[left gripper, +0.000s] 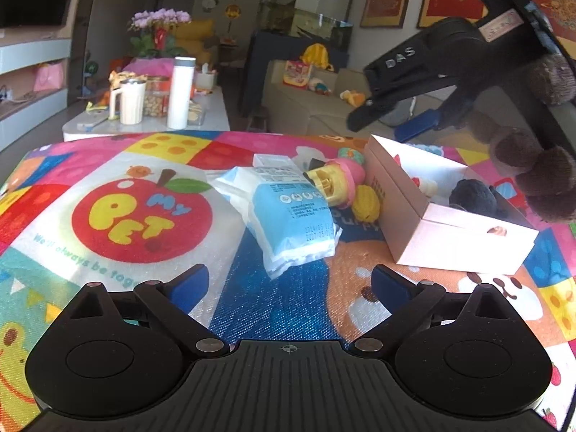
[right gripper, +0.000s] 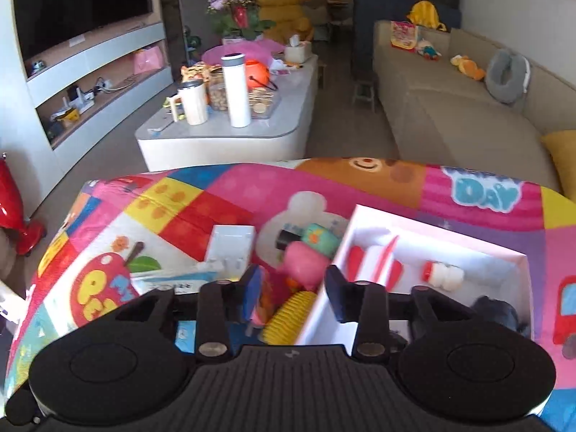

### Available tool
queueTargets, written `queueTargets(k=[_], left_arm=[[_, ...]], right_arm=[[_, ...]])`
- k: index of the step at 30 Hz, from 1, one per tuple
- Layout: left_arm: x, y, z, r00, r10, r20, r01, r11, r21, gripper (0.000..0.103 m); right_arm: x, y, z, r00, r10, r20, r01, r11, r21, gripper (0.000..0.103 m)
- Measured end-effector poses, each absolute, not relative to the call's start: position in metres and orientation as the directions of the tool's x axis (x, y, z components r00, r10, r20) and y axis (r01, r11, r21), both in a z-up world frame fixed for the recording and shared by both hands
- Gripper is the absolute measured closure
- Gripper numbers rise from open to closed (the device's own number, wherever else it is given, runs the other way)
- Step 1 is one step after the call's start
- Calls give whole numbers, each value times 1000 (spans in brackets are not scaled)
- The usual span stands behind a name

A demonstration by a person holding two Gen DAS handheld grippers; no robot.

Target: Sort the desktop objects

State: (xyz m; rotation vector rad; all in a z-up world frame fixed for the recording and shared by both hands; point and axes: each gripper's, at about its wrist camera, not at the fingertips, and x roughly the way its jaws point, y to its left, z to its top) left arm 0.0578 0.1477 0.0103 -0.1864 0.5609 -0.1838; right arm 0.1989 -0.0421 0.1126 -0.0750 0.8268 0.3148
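A colourful mat covers the desktop, and a loose pile sits near its middle: a blue-and-white pack, a small white box behind it, a pink-and-yellow toy and a ribbed yellow toy. The yellow toy lies just beside the wall of the open white box, which holds a dark fuzzy thing and a small white bottle with a red cap (other contents are too blurred to name). The left gripper hangs low over the mat, short of the pack, fingers wide and holding nothing. The right gripper hovers over the box's left wall, tilted down, its fingers apart and empty, straddling the wall and the yellow toy.
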Motion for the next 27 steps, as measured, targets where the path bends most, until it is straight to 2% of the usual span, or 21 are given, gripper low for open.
queueTargets(k=[5,7,8,9,12,17,20,22,27], left_arm=[[60,160,7,835,-240,-496,92,948,-303,3],[61,162,7,833,-242,-497,85,944,-318,3],[61,163,7,833,-245,-497,86,943,-322,3],[61,163,7,833,-246,-496,87,943,-322,3],[61,163,7,832,-247,-497,85,941,-326,3],[62,163,6,827,-239,-508,73,943,-325,3],[63,162,7,826,-219,-520,60,950,-305,3],[64,158,7,823,-188,-536,41,961,-274,3],[61,138,12,830,-33,-557,-34,993,-111,3]], right_arm=[[229,1,78,593,138,-793,-277,960,-41,42],[233,9,64,554,140,-821,-300,953,-40,43],[230,10,58,530,140,-836,-306,951,-35,45],[227,12,54,520,129,-845,-313,949,-47,52],[206,12,59,568,114,-815,-347,931,-112,61],[135,-16,101,639,189,-746,-419,898,-131,61],[86,-45,114,649,212,-731,-462,873,-157,61],[56,-65,110,657,169,-735,-461,862,-214,61],[13,-105,73,715,-43,-697,-408,784,-467,61]])
